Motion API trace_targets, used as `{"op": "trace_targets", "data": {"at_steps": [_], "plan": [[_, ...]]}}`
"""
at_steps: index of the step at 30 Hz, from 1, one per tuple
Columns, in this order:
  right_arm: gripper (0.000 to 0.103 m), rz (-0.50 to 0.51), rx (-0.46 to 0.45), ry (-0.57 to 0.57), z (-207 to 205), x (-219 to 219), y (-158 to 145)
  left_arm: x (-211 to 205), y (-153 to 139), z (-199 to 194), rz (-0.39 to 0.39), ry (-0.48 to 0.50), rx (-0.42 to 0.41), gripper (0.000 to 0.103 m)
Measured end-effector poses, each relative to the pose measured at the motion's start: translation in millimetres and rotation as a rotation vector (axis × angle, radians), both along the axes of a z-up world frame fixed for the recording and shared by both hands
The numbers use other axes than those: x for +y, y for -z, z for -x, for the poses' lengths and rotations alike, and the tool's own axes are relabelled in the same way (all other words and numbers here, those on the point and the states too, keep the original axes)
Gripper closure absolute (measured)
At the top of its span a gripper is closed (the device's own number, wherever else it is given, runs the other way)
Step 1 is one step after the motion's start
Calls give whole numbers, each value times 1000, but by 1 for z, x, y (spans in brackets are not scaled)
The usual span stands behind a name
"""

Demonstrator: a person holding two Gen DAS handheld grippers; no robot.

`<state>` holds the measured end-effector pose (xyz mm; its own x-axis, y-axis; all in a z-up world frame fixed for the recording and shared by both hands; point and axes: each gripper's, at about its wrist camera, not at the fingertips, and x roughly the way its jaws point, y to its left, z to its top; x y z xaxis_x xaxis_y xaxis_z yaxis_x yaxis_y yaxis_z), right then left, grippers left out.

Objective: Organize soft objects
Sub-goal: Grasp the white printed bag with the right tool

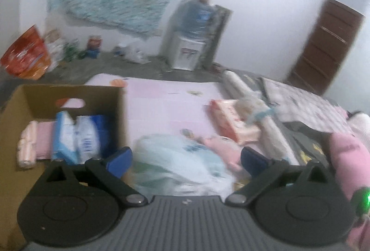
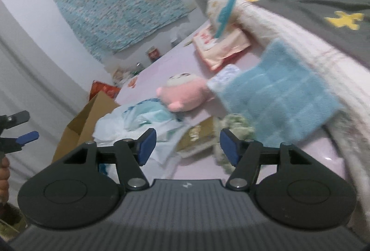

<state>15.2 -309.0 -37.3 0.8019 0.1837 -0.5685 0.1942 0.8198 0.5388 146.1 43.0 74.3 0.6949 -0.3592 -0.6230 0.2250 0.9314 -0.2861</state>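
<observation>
- Hovering above a pale pink mat point(image 1: 161, 100), the left tool point(image 1: 185, 158) has its blue pads spread wide apart with nothing between them.
- Below that tool lies a crumpled white and blue plastic bag point(image 1: 175, 158), with a pink plush toy point(image 1: 219, 147) touching its far side.
- To its left stands an open cardboard box point(image 1: 69, 93); inside are a blue and white packet point(image 1: 78, 135) and a rolled pink cloth point(image 1: 34, 137), side by side.
- Farther along the mat rests a pink and white tissue pack point(image 1: 229, 119), beside a rolled white blanket point(image 1: 266, 126).
- The right tool point(image 2: 187, 147) has its pads partly apart and grips nothing; only the edge of the plastic bag and a fuzzy greenish thing point(image 2: 235, 128) show beneath the gap.
- A light blue cloth point(image 2: 277, 98) lies just beyond the right tool, against the blanket's edge and next to the plush toy.
- A grey cover with yellow stars point(image 2: 323, 8) lies past the blanket.
- Both views are blurred.
</observation>
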Motion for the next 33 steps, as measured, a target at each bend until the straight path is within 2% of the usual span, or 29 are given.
{"op": "trace_targets", "data": {"at_steps": [4,9,16,20,24,28,31,33], "plan": [[40,0,-10,48,16,-17,4,-49,7,17,-8,104,-58,2],[40,-10,-19,95,38,-35,12,-112,28,26,-58,222,-63,2],[40,-20,-6,126,49,-51,21,-170,59,24,-114,287,-56,2],[40,-33,-51,126,39,-59,13,-190,58,-2,-153,295,-66,3],[40,-71,-133,122,-1,-73,-6,-196,48,-49,-105,234,-7,3],[39,-73,-172,107,-76,-101,-30,-190,43,-90,-77,129,24,8],[38,38,-122,78,-153,-112,-44,-182,49,-107,-92,65,49,10],[33,158,-85,9,-204,-106,-49,-174,56,-112,-83,54,88,10]]}}
